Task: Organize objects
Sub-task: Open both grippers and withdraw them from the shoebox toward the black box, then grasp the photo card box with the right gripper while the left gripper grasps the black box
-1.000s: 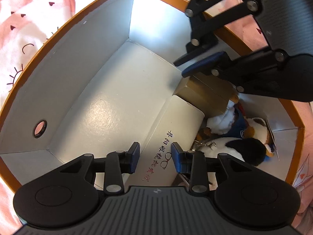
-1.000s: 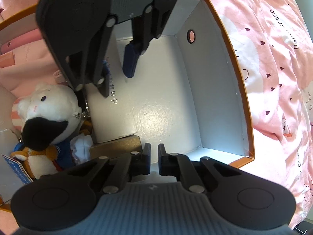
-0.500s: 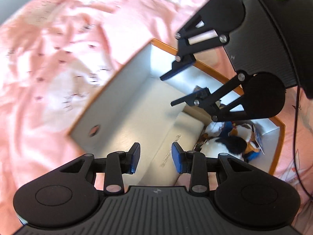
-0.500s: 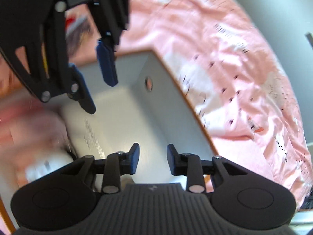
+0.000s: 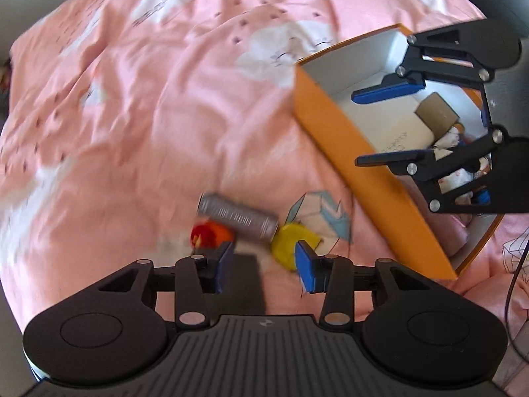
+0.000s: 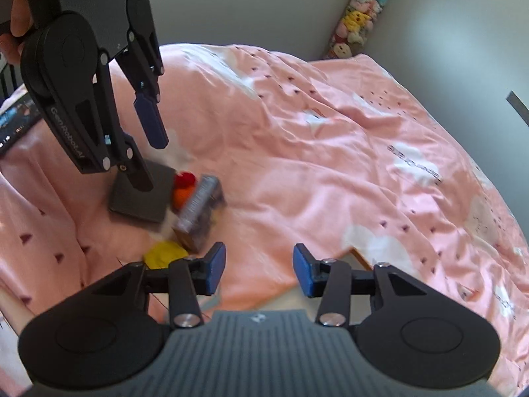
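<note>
A small pile lies on the pink bedspread: a grey box (image 5: pixel 238 220) (image 6: pixel 200 211), a red-and-orange ball (image 5: pixel 210 233) (image 6: pixel 183 187), a yellow piece (image 5: pixel 292 243) (image 6: pixel 165 253) and a white-and-blue carton (image 5: pixel 319 213). My left gripper (image 5: pixel 264 264) (image 6: pixel 145 149) hangs over the pile, jaws opening, nothing between them. To the right stands the orange box (image 5: pixel 363 172), which holds a white box (image 5: pixel 403 132), a brown carton (image 5: pixel 436 112) and a plush toy (image 5: pixel 463 172). My right gripper (image 6: pixel 259 269) (image 5: pixel 358 129) is above its near wall, jaws opening and empty.
A dark flat square (image 6: pixel 142 198) lies beside the pile under the left gripper. A phone-like screen (image 6: pixel 16 122) rests at the bed's left edge. Plush toys (image 6: pixel 357 16) hang in the room's corner. A hand (image 6: pixel 15 6) holds the left gripper. A cable (image 5: pixel 515 264) trails at right.
Both grippers have risen out of the orange box and swung over the bedspread. The right gripper went from shut to open, and the left one has widened.
</note>
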The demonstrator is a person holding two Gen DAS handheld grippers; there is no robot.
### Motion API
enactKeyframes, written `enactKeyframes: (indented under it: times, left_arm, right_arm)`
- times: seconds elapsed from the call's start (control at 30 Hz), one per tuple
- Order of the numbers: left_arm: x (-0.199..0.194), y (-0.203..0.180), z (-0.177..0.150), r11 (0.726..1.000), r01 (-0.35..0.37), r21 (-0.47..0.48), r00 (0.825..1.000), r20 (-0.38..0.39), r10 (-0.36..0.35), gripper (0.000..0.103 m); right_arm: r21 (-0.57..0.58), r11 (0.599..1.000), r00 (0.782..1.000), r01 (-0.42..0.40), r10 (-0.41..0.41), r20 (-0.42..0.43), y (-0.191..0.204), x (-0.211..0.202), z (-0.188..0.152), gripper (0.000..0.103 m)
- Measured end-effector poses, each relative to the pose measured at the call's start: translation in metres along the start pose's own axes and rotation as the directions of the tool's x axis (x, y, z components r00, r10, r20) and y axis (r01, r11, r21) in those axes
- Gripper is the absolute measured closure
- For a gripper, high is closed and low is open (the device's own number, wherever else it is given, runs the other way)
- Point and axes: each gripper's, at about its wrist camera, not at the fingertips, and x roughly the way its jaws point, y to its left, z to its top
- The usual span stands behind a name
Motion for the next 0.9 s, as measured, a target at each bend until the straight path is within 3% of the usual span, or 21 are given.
enactKeyframes:
  times: [0.07, 0.23, 0.47, 0.6, 0.77, 0.9]
  left_arm:
    - [-0.015, 0.012, -0.024, 0.997, 0.011, -0.073, 0.999, -0.03, -0.013, 0.048]
    - [0.002, 0.037, -0.046, 0.963, 0.052, -0.266, 0.993, -0.085, -0.077, 0.046]
    - [0.026, 0.065, -0.065, 0.866, 0.111, -0.488, 0.985, -0.062, -0.161, 0.035]
    - [0.03, 0.06, -0.072, 0.85, 0.111, -0.515, 0.991, -0.01, -0.136, 0.029]
    - [0.034, 0.049, -0.083, 0.823, 0.074, -0.564, 0.997, 0.059, -0.049, 0.025]
    - [0.041, 0.037, -0.091, 0.834, -0.012, -0.552, 0.996, 0.07, 0.06, 0.025]
  right_arm:
    - [0.022, 1.0, 1.0, -0.012, 0.012, 0.007, 0.012, 0.002, 0.006, 0.055]
    - [0.174, 0.983, 0.997, -0.062, 0.068, -0.026, 0.013, 0.04, 0.015, 0.05]
    - [0.321, 0.943, 0.989, -0.086, 0.121, -0.091, 0.015, 0.075, 0.017, 0.049]
    - [0.321, 0.943, 0.987, -0.09, 0.127, -0.098, 0.027, 0.081, 0.017, 0.049]
    - [0.332, 0.937, 0.984, -0.111, 0.151, -0.098, 0.039, 0.089, 0.015, 0.049]
    - [0.291, 0.952, 0.987, -0.09, 0.124, -0.102, 0.044, 0.096, 0.015, 0.049]
